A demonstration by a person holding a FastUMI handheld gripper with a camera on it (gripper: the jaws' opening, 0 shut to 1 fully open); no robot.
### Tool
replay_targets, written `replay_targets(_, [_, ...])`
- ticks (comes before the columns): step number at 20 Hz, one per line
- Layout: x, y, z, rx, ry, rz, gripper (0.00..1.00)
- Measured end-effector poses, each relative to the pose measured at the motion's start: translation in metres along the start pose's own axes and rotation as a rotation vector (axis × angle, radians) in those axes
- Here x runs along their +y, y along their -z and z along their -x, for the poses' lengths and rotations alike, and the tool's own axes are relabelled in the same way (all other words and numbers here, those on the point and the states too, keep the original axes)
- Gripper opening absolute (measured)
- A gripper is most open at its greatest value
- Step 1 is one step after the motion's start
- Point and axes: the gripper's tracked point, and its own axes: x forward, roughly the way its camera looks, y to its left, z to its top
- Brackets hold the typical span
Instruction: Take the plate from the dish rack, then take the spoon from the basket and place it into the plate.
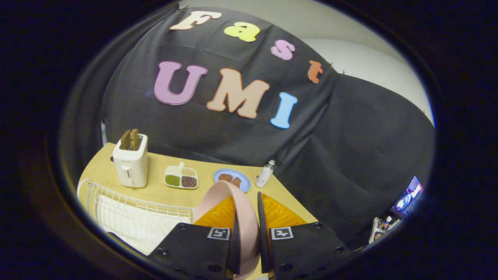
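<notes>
Tongs clamp the pink plate, lifted clear of the dish rack; we judge placing it and the spoon step remain.

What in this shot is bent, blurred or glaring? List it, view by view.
Gripper view: fisheye curves the table edge and the dish rack; the pink plate, clamped between the gripper fingers, looks soft and oversized; the toaster is sharp; the lighting is even, with no harsh glare.
</notes>
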Motion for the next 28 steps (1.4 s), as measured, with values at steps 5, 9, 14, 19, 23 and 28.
replay_targets(5, [-0.077,0.058,0.007,0.045,0.131,-0.142,0.24])
replay_targets(9, [-0.11,0.13,0.005,0.099,0.191,-0.27,0.24])
replay_targets(14, [-0.112,0.212,-0.011,0.19,0.133,-0.532,0.24])
replay_targets(19, [-0.095,0.279,-0.03,0.314,0.059,-0.714,0.24])
replay_targets(23, [-0.082,0.305,-0.043,0.355,0.022,-0.811,0.24])
replay_targets(28, [-0.078,0.338,-0.054,0.402,0.005,-0.87,0.25])
